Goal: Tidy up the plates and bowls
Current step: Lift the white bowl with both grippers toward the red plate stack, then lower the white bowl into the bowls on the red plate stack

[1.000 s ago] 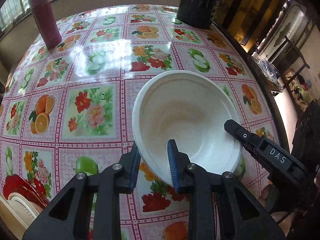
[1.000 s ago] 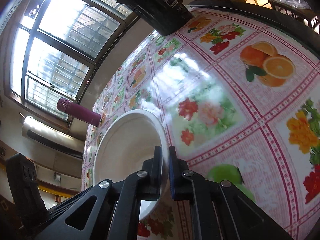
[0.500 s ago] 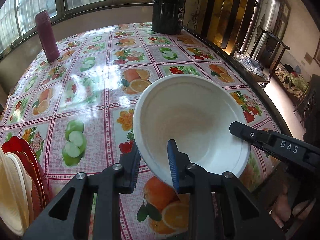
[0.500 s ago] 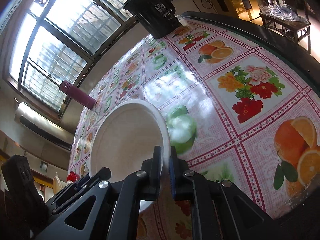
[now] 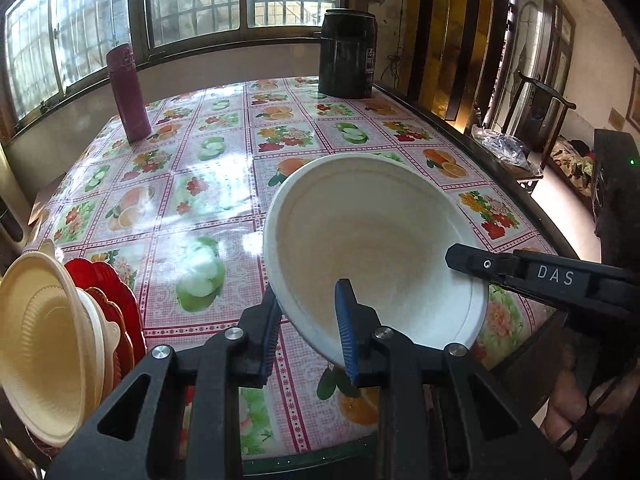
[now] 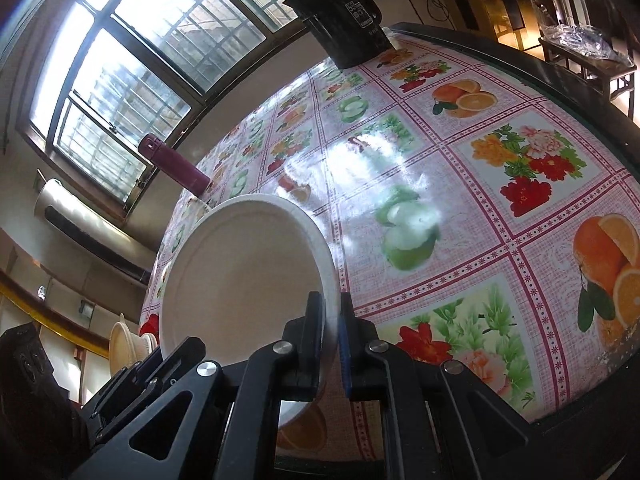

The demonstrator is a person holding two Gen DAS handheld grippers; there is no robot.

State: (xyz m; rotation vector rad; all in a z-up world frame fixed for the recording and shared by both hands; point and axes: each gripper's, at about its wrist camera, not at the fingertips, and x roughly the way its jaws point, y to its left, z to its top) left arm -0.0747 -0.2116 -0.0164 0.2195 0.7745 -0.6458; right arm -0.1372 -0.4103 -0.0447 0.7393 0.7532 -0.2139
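Both tongs clamped on white bowl point(image 5: 372, 240) rim: left tongs point(image 5: 308, 328) near edge, right tongs point(image 6: 330, 332) opposite edge. Bowl tilted above table point(image 5: 224, 184). Dish stack point(image 5: 52, 320) racked left; bowl not yet added.

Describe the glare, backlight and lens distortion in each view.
Left wrist view: window glare washes the tablecloth left of the white bowl; straight table edges bow. Right wrist view: the window is blown out, glare streaks the cloth beside the bowl, and the fisheye curves the whole table; the fingers stay sharp.
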